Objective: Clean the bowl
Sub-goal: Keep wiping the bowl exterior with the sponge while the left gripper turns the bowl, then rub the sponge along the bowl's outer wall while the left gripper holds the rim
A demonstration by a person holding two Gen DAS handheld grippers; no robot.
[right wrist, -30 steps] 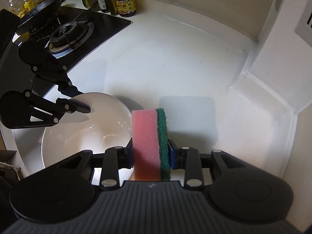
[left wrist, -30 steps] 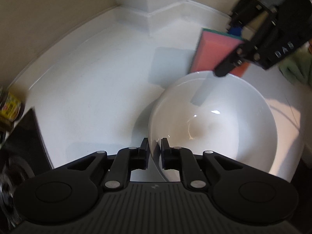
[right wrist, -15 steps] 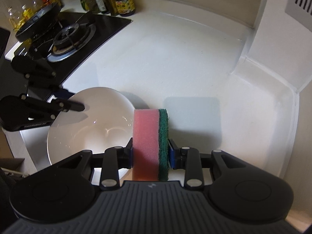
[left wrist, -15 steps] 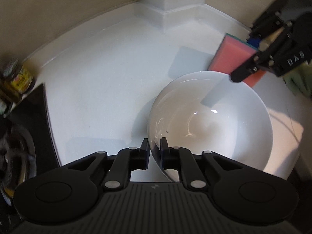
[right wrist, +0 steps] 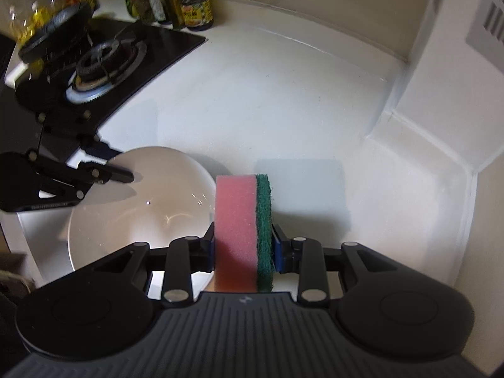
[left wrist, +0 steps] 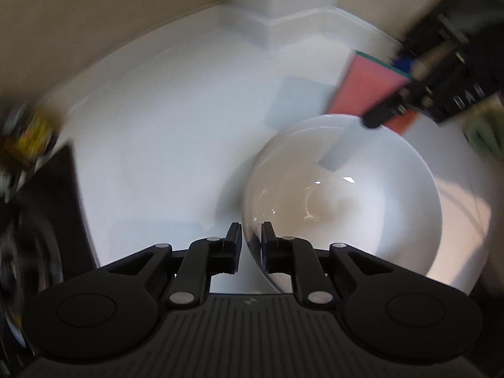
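The round, glossy white ceramic bowl (left wrist: pixel 362 201) sits upright on the smooth white tabletop (left wrist: pixel 163 145), near the front edge. I judge it rigid, moderately heavy, brittle and slippery under its glaze; the rim is the only practical place to take hold. My left gripper (left wrist: pixel 251 236) has it there: its fingers (left wrist: pixel 233 236) pinch the bowl's near-left rim, one outside the wall, one inside. The interior reads clean and shiny, with highlights in the well; whether any residue or water lies there I cannot tell.

My right gripper (right wrist: pixel 243 245) holds the two-layer rectangular sponge (right wrist: pixel 242 220) at the bowl's right rim, fingers pressed on its broad faces: soft pink foam on the left, coarse green scouring pad on the right. The sponge is light and compressible; it stands on end, clear of the bowl's inside. This fits either before a wipe or after one.

Farther out: a black glass gas hob (right wrist: pixel 104 60) at far left, with labelled glass jars (right wrist: pixel 195 8) behind it, and a white wall corner (right wrist: pixel 441 100) at right.
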